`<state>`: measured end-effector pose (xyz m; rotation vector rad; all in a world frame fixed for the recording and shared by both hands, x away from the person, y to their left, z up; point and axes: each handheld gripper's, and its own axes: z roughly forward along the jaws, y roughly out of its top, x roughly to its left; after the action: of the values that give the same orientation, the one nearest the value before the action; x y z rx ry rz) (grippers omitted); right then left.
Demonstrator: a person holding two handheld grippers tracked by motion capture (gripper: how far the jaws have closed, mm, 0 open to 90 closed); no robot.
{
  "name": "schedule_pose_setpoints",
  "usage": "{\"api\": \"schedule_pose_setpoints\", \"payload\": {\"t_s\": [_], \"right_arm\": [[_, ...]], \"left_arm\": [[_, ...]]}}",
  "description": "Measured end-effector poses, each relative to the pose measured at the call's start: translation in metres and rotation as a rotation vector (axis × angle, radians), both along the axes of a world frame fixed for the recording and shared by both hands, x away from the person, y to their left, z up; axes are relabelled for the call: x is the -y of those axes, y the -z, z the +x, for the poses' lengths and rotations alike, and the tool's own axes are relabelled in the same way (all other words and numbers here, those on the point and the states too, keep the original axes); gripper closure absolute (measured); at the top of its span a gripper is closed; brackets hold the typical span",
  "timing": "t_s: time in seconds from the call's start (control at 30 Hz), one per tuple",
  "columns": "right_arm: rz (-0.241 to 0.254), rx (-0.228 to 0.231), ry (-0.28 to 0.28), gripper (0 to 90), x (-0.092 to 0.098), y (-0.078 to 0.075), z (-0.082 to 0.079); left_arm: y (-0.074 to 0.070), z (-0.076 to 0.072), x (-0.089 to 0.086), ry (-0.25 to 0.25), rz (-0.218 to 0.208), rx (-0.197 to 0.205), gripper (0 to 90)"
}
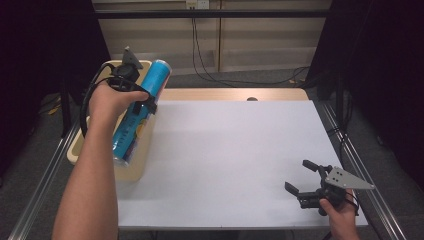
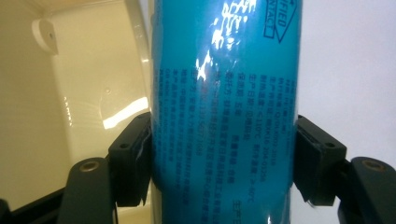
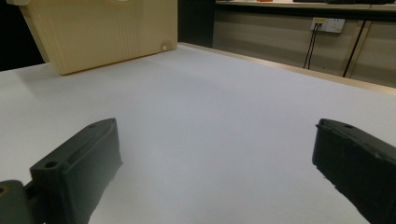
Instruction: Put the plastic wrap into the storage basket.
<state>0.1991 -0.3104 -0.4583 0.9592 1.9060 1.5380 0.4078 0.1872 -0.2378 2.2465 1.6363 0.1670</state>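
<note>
Right tool (image 1: 299,176): jaws spread wide, nothing between them, resting low over the white bench (image 1: 235,160) at its near right corner; I count it idle. Left tool (image 1: 142,97): clenched across the middle of the blue can (image 1: 141,111), pads (image 2: 133,161) pressed on both sides. Blue can: carried tilted above the cream tray (image 1: 132,172) at the bench's left edge. Progress, by my reckoning: grasp done, can off the surface; setting it down is left.
</note>
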Motion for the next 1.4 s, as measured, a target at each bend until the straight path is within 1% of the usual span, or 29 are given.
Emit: {"api": "schedule_pose_setpoints", "payload": {"t_s": [0.03, 0.1, 0.17, 0.23, 0.43, 0.5, 0.6, 0.63, 0.93, 1.0, 1.1, 1.2, 1.3, 1.33, 1.4], "right_arm": [[0.000, 0.000, 0.000, 1.0, 0.000, 0.000, 0.000], [0.000, -0.002, 0.001, 1.0, 0.000, 0.000, 0.000], [0.000, -0.003, 0.001, 1.0, 0.000, 0.000, 0.000], [0.002, -0.004, 0.002, 1.0, 0.000, 0.000, 0.000], [0.004, -0.006, 0.003, 1.0, 0.000, 0.000, 0.000], [0.000, -0.006, 0.002, 1.0, 0.000, 0.000, 0.000], [0.004, -0.005, 0.003, 1.0, 0.000, 0.000, 0.000], [0.004, -0.006, 0.004, 1.0, 0.000, 0.000, 0.000], [0.002, -0.003, 0.005, 1.0, 0.001, 0.001, 0.000], [0.002, -0.003, 0.005, 1.0, 0.001, 0.001, 0.000], [0.001, -0.006, 0.006, 1.0, 0.000, 0.001, 0.000], [0.003, -0.007, 0.005, 1.0, 0.000, 0.000, 0.000], [0.002, -0.007, 0.005, 1.0, 0.000, 0.000, 0.000], [0.002, -0.006, 0.005, 1.0, 0.000, 0.000, 0.000], [0.000, -0.004, 0.004, 1.0, 0.001, 0.001, 0.000]], "left_arm": [[0.000, -0.001, -0.002, -0.006, -0.002, 0.006, 32.1], [0.000, -0.002, -0.007, -0.023, -0.007, 0.002, 32.2], [-0.001, -0.003, -0.012, -0.027, -0.001, 0.005, 32.1], [-0.002, -0.004, -0.016, -0.038, -0.002, 0.006, 32.1], [-0.004, -0.007, -0.026, -0.058, 0.003, 0.006, 32.1], [-0.004, -0.007, -0.028, -0.056, 0.006, 0.006, 32.1], [-0.004, -0.009, -0.034, -0.067, 0.003, 0.003, 32.1], [-0.004, -0.009, -0.036, -0.070, 0.008, 0.003, 32.1], [0.003, -0.011, -0.048, -0.090, 0.009, -0.007, 32.1], [0.004, -0.011, -0.049, -0.085, 0.015, -0.010, 32.1], [0.006, -0.011, -0.050, -0.096, 0.015, -0.010, 32.1], [0.010, -0.010, -0.051, -0.093, 0.018, -0.013, 32.1], [0.014, -0.009, -0.051, -0.097, 0.011, -0.025, 32.1], [0.015, -0.009, -0.050, -0.102, 0.018, -0.020, 32.1], [0.017, -0.009, -0.051, -0.101, 0.018, -0.024, 32.1]]}}
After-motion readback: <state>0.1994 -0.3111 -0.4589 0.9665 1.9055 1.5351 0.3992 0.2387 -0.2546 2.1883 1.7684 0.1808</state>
